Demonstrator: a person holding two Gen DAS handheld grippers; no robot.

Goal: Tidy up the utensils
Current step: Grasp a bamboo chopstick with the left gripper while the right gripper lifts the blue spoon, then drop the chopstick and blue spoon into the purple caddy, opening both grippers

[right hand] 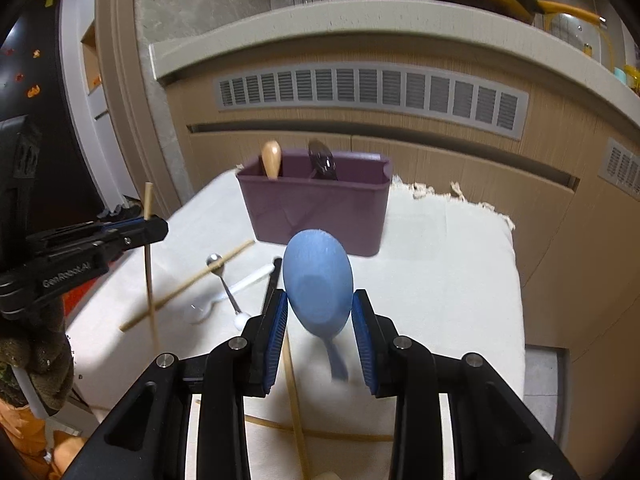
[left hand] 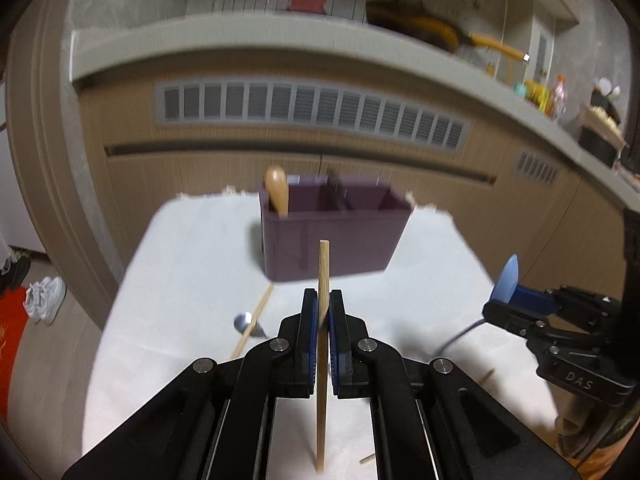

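My left gripper point(left hand: 323, 312) is shut on a wooden chopstick point(left hand: 322, 276), held upright above the white cloth. It also shows in the right wrist view point(right hand: 148, 232). My right gripper point(right hand: 320, 312) is shut on the bowl of a blue spoon point(right hand: 318, 284), handle hanging down; it shows in the left wrist view point(left hand: 510, 280) too. A purple utensil holder point(left hand: 332, 236) point(right hand: 316, 208) stands ahead at the cloth's far edge, with a wooden spoon point(left hand: 277, 190) point(right hand: 271, 159) in its left compartment and a dark utensil point(right hand: 323, 160) in the middle one.
On the cloth lie another chopstick point(right hand: 188, 284), a small metal spoon point(right hand: 224, 280), a white spoon point(right hand: 240, 286) and more chopsticks point(right hand: 294, 412) near the front. Wooden cabinets point(left hand: 200, 180) stand behind the table; shoes point(left hand: 44, 298) lie on the floor at left.
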